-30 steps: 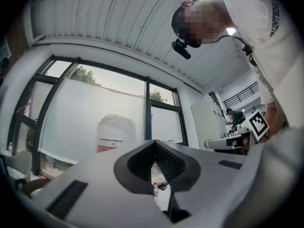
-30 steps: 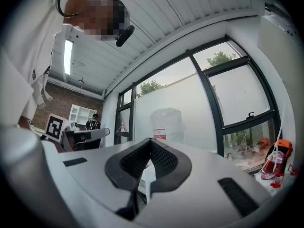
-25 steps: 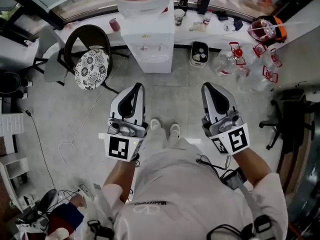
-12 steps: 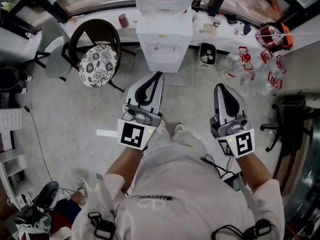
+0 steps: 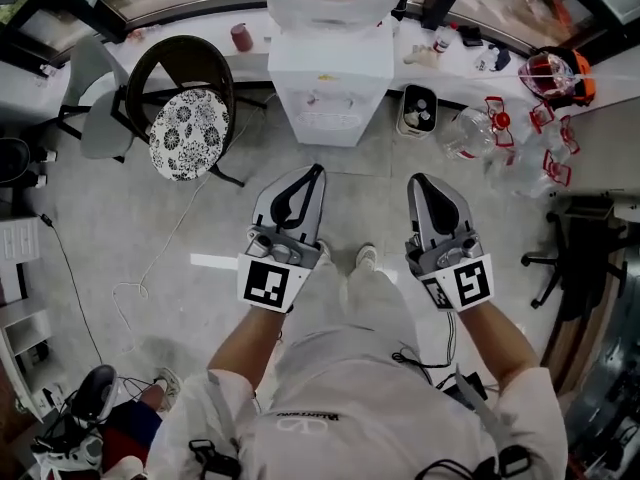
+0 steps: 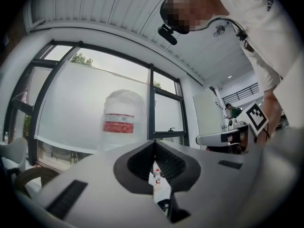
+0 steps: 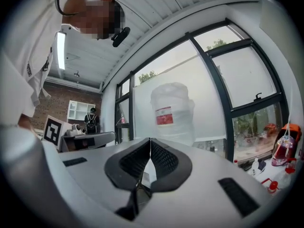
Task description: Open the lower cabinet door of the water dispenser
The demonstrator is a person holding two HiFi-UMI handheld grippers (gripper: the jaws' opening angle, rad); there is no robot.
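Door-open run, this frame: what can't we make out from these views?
- Lower cabinet door of the water dispenser: head view looks steeply down, front foreshortened; handle and hinge side unreadable.
- Same door, gripper views: hidden behind the left gripper and right gripper bodies; only the water bottle shows above.
- Bottle top: cut by head view's upper edge.
- Bottle label print: blurred in both gripper views.

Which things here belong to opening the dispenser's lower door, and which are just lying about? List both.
For the job: water dispenser; left gripper and right gripper, both shut and empty.

Lying about: chair with patterned cushion; bin beside the dispenser; clear bottles on the floor; cable on the floor.
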